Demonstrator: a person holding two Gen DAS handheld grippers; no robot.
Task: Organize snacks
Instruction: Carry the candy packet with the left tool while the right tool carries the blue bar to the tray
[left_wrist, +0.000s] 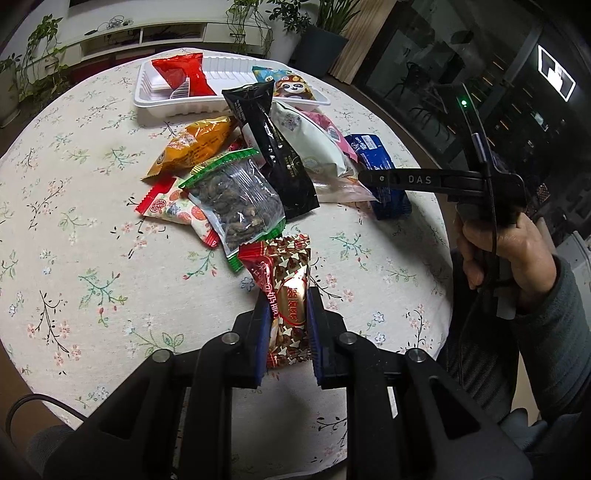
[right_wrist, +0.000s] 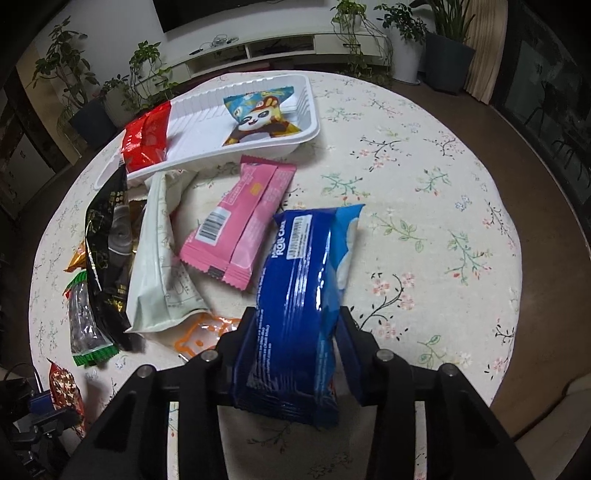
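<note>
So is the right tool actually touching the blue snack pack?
Touching. In the right wrist view the right tool has the blue snack pack between its fingers, both pads pressed against the wrapper's sides with no gap showing.

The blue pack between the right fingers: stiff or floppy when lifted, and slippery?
The blue pack is puffy, glossy film, so probably light and soft. Its far end sticks out well past the right gripper and may sag. The shiny wrapper could slip if squeezed lightly.

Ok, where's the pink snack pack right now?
In the right wrist view the pink pack lies flat on the tablecloth, just in front of the white tray, between the white bag and the blue pack.
</note>
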